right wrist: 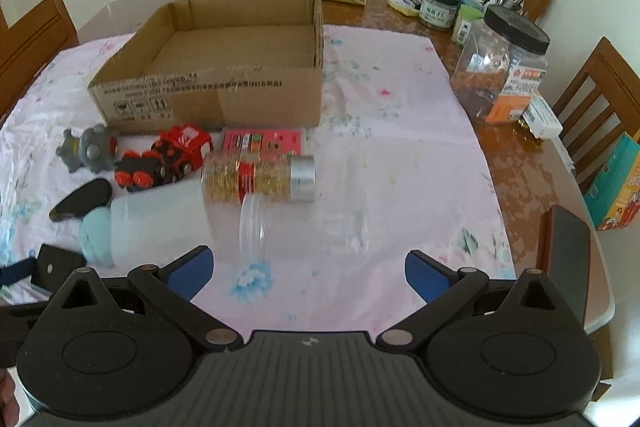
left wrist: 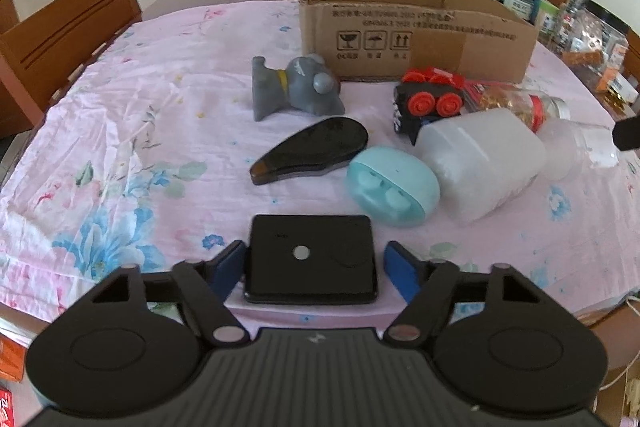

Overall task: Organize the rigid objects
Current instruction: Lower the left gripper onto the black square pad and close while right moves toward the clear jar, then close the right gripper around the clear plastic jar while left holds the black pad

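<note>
A wooden surface [right wrist: 516, 163] with a wrinkled pink flowery cloth [left wrist: 132, 131] filled the room, chairs around it. An open cardboard box [right wrist: 224, 95] sat near the far edge. Before it lay a gray rubber toy [left wrist: 296, 89], a red and black toy train [left wrist: 430, 99], a shiny black case [left wrist: 312, 147], a round blue case [left wrist: 394, 187] and a milky plastic jar [left wrist: 480, 163].

The left gripper [left wrist: 312, 267] was half open around a flat black box [left wrist: 312, 259] at the near edge; its left pad touched, its right pad stood just apart.

Only the right view showed the box's bare inside. The right gripper [right wrist: 308, 271] was wide open, holding nothing, near a clear jar [right wrist: 304, 223].
</note>
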The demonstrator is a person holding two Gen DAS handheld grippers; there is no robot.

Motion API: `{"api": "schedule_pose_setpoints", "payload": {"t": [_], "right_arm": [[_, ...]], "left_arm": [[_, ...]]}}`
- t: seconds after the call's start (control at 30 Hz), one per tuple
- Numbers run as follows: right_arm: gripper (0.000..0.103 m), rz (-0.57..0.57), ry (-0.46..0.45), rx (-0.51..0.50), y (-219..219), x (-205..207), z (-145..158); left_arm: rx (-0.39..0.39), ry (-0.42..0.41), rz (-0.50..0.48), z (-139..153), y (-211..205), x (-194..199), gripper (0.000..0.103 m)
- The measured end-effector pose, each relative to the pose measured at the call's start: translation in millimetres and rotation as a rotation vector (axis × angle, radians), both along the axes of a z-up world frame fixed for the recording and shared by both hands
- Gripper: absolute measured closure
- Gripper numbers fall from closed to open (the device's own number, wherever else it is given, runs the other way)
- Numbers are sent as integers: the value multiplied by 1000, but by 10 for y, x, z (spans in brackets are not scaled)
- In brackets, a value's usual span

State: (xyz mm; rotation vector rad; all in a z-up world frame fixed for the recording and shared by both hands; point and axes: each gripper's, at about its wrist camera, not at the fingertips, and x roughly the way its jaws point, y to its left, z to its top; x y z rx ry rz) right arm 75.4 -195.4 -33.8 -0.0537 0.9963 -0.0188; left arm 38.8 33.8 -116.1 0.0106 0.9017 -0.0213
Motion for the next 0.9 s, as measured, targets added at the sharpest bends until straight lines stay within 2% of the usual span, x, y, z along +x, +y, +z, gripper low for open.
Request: {"api": "schedule_pose_setpoints", "payload": {"t": [0.13,0.27,0.6,0.9], "right_arm": [[0,45,-40,0,-17,133,-40],[0,100,-20,-11,3,261,-177],[0,61,37,37,-121,434,-406],[0,53,77,33,-63,516,-486]], "left_arm": [[6,-10,32,-7,-17,7,32],[8,-1,64,5,-37,11,33],[11,4,110,1,-67,28,32],[9,17,76,10,-47,74,32]]}}
